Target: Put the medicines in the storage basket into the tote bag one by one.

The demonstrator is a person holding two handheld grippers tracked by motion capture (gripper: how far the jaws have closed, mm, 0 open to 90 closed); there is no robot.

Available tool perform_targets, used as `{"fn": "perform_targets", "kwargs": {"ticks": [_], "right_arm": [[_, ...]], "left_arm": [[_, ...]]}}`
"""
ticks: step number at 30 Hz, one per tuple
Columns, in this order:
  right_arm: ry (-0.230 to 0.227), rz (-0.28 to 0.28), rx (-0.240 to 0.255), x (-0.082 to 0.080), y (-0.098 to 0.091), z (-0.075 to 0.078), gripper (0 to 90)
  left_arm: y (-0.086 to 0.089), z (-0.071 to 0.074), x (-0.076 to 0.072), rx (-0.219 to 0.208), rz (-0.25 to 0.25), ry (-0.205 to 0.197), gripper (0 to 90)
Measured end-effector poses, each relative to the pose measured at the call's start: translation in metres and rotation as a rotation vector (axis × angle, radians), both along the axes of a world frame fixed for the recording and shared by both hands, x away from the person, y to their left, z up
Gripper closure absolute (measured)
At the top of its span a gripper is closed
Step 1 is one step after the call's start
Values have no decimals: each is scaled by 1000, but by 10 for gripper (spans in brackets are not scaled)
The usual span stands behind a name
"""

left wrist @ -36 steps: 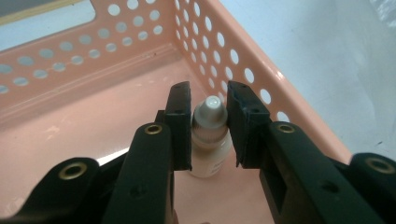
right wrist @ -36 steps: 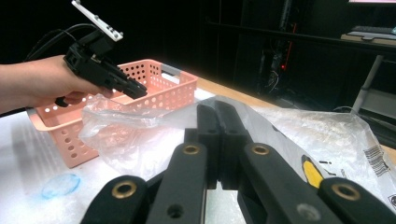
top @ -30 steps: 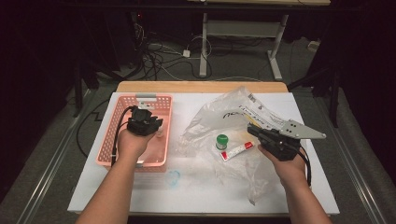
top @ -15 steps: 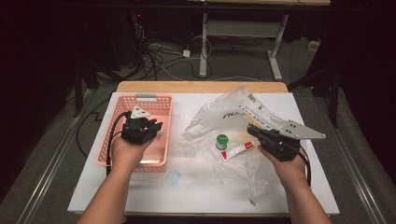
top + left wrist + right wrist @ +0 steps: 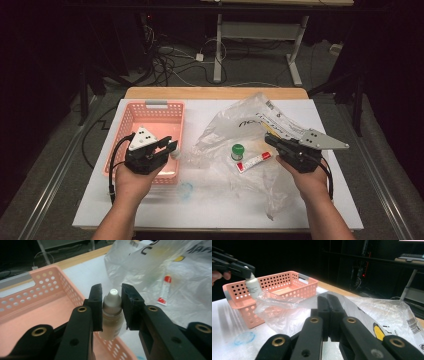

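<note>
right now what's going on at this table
A person works with a gripper in each hand. The left gripper is clamped on a small dropper bottle, holding it at the edge of the pink basket. The right gripper is shut on a clear plastic bag spread over the white table. A tube and a green-capped bottle lie in the bag.

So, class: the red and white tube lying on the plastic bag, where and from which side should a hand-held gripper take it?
Grip the red and white tube across its middle, coming from above. It lies flat on the plastic bag, long and narrow, so its two long sides are open to the jaws; stay clear of the green-capped bottle beside it.
</note>
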State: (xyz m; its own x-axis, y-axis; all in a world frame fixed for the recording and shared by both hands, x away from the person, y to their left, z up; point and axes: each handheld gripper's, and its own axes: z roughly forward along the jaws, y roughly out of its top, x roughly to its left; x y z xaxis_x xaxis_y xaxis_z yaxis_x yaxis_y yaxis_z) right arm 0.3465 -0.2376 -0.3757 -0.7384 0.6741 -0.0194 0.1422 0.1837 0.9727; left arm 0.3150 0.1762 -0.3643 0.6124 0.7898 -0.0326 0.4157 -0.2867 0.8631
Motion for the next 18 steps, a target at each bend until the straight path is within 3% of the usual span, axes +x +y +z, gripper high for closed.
{"fn": "perform_targets", "kwargs": {"ticks": [4,12,18], "right_arm": [[2,0,0,0,0,0,900],[6,1,-3,0,1,-1,900],[3,6,-10,0,3,-2,900]], "left_arm": [[-8,-1,-10,-28,-49,-1,703],[-33,-7,-28,-25,-141,-1,702],[-57,-16,-28,-17,-194,10,702]]}}
